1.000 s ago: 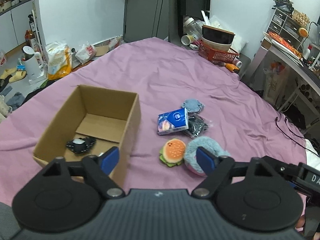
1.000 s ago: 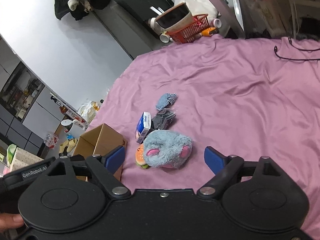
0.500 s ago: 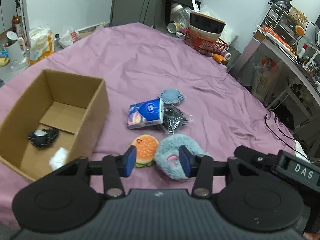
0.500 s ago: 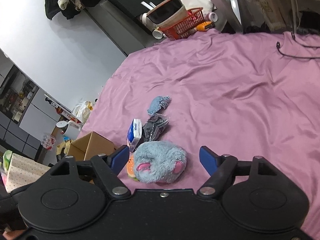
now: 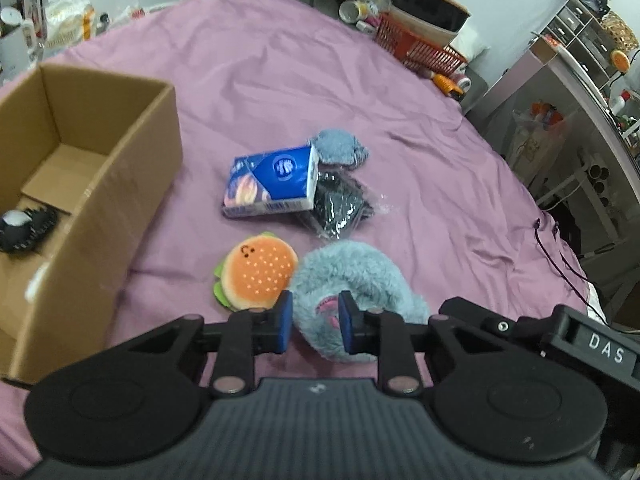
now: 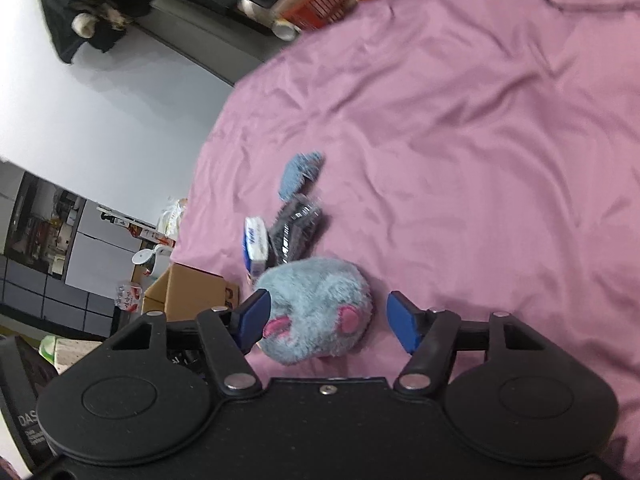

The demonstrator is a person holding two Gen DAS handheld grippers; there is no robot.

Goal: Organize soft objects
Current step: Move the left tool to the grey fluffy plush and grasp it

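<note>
**A:** Where does the fluffy grey-blue plush mouse with pink ears (image 5: 352, 276) sit?

**B:** On the purple bedsheet (image 5: 280, 80), just beside the round orange plush hamburger (image 5: 258, 274). In the left wrist view the left tool (image 5: 314, 322) has its blue pads drawn close together, with a pink ear and some fur showing in the narrow gap; whether they actually press the fur I cannot tell.

**A:** And the right wrist view?

**B:** There the right tool (image 6: 330, 322) is spread wide, one pad at each side of the mouse (image 6: 316, 310); the left pad meets the fur, the right stands clear. The hamburger is hidden there.

**A:** What else does only the left show?

**B:** The inside of the open brown cardboard box (image 5: 100, 184), holding a dark spiky object (image 5: 24, 228). Beyond the mouse lie a blue tissue pack (image 5: 274, 186), a black item in clear wrap (image 5: 340, 208) and a small blue-grey cloth (image 5: 338, 148), touching one another.
</note>
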